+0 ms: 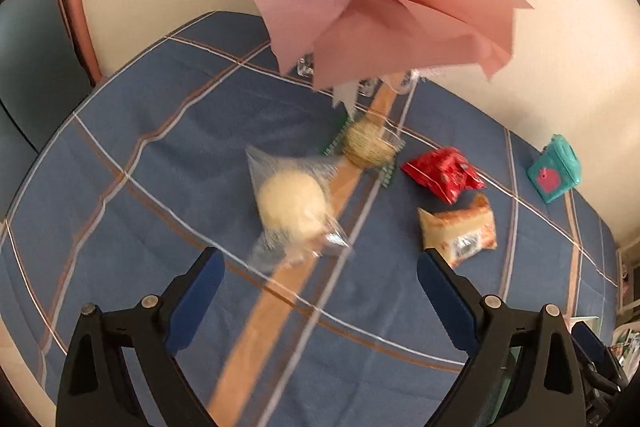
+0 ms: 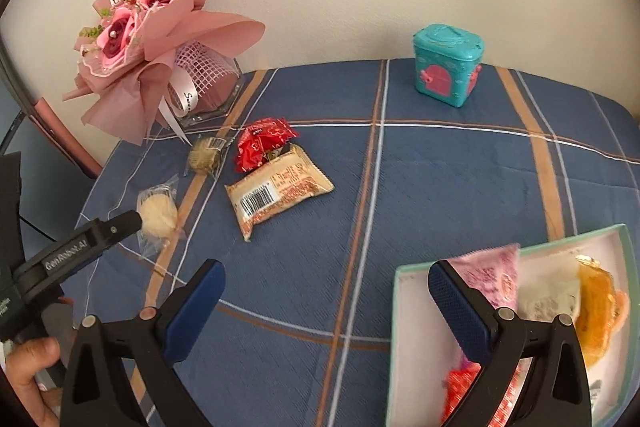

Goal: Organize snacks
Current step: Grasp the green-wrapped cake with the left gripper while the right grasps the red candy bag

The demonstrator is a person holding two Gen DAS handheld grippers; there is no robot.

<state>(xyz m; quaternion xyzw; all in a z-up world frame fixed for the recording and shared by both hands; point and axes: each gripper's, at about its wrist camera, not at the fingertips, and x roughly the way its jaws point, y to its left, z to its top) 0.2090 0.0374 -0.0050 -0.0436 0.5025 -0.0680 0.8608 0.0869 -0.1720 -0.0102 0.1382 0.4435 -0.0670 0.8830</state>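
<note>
The pale round cookie (image 1: 290, 205) in its clear wrapper lies on the blue checked tablecloth (image 1: 160, 155), toward the left side of the table, and it is the snack nearest the left claw (image 1: 318, 279). In the left wrist view it sits just ahead of that claw, a little left of the midline between the spread fingers, not yet touched as far as the blurred picture shows. The wrapper's long axis runs from far-left to near-right, with one crimped end pointing back toward the claw. In the right wrist view the left claw's tip looks very close to the cookie's near-left edge; whether it touches I cannot tell. The left hand is plainly nearer; a short push forward would likely bring the fingers round it. Beyond the cookie lie a brown grainy cookie (image 1: 368, 147), a red packet (image 1: 442, 173) and a tan bar wrapper (image 1: 460, 231), its long axis slanting from near-left to far-right in the right view. The right claw (image 2: 326, 285) is spread too, holding nothing, and hangs over the near edge of the table beside a white box (image 2: 400, 307) that already holds several snacks. A bunch of pink flowers (image 2: 152, 39) and a teal tin (image 2: 446, 65) stand at the far edge.
</note>
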